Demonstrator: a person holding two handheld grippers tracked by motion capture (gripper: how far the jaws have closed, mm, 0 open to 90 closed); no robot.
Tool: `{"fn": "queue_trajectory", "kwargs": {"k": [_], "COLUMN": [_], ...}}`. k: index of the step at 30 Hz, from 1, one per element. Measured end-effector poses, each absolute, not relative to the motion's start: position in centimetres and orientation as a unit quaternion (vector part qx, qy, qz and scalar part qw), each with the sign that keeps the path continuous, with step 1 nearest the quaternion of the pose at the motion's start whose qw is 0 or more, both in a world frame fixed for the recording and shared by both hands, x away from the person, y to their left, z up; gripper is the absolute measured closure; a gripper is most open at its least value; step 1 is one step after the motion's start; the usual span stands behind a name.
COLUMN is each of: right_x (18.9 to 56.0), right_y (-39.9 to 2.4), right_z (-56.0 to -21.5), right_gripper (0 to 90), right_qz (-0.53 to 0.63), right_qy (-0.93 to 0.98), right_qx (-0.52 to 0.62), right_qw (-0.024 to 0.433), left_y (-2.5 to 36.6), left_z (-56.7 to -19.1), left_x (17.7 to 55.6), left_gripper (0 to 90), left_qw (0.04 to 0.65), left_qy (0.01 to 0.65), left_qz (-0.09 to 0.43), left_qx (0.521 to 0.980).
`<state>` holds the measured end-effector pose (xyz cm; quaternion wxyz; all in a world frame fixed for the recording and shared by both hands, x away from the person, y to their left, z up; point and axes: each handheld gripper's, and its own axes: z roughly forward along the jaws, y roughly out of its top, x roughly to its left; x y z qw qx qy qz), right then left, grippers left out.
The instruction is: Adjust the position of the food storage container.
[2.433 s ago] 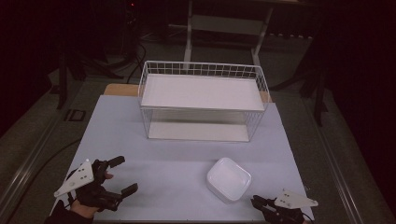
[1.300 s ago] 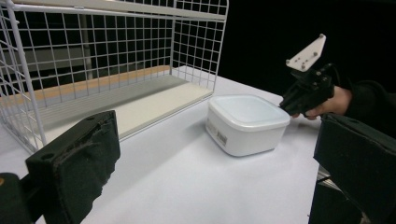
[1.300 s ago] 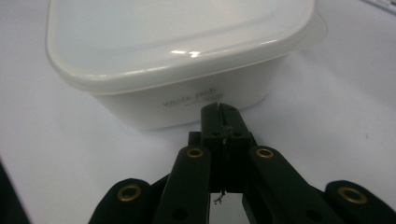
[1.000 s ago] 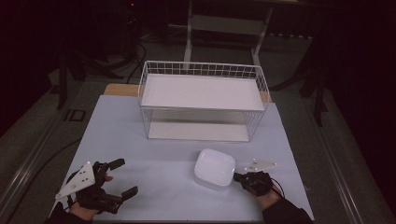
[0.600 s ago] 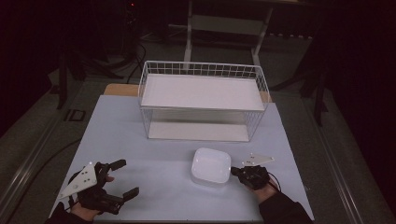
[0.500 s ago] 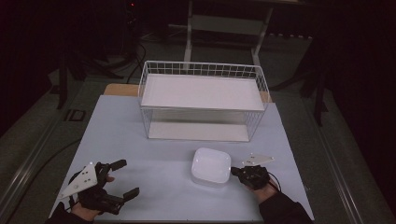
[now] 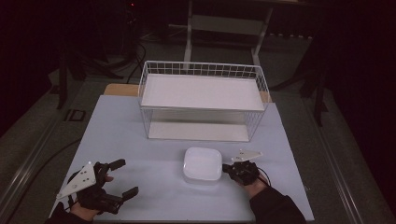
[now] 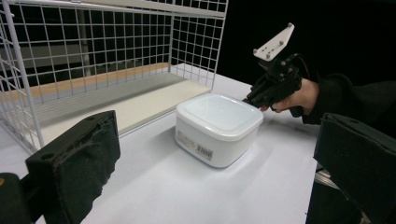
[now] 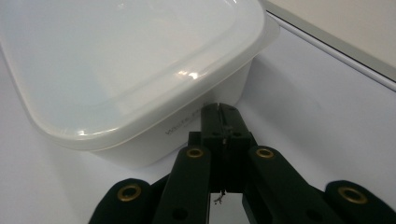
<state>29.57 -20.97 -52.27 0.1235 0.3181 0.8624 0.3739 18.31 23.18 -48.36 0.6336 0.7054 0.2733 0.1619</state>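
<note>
Down at the near left corner of the counter (image 7: 140, 121), the left tool (image 7: 121, 177) rests low in its hand, lying almost level and aimed across the counter toward the box (image 7: 202, 163), its jaws spread wide with nothing between them. In the middle, the white lidded box sits flat on the counter, just in front of the wire rack (image 7: 203, 100) and apart from it. On the right, the right tool (image 7: 226, 167) is held low, the forearm coming in from the near edge and the wrist turned leftward; its jaws are pressed together on nothing, and their tip meets the box's right side just under the lid rim.
</note>
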Motion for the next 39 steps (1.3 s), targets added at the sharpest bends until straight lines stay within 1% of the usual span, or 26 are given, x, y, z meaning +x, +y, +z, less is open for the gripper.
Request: {"fn": "queue_trajectory", "kwargs": {"k": [16, 25, 30, 35, 39], "right_x": [30.3, 30.7, 30.6, 30.2, 29.4], "right_y": [-18.1, -17.2, -17.2, -17.9, -18.6], "right_z": [-52.3, -52.6, -52.6, -51.8, -51.0], "right_gripper": [90.0, 89.9, 89.8, 88.9, 84.8], "right_qz": [0.378, 0.384, 0.386, 0.388, 0.402], "right_qy": [0.871, 0.871, 0.872, 0.868, 0.86], "right_qx": [0.294, 0.288, 0.282, 0.284, 0.287], "right_qw": [0.109, 0.104, 0.109, 0.122, 0.126], "left_y": [23.2, 23.2, 23.2, 23.1, 23.0], "left_z": [-48.3, -48.4, -48.5, -48.5, -48.5], "left_x": [18.3, 18.4, 18.4, 18.4, 18.4], "left_gripper": [0.1, 0.1, 0.1, 0.1, 0.1], "left_qw": [0.634, 0.633, 0.632, 0.632, 0.63], "left_qy": [0.274, 0.274, 0.274, 0.275, 0.276], "left_qz": [0.16, 0.158, 0.159, 0.158, 0.155], "left_qx": [0.705, 0.707, 0.707, 0.707, 0.709]}}
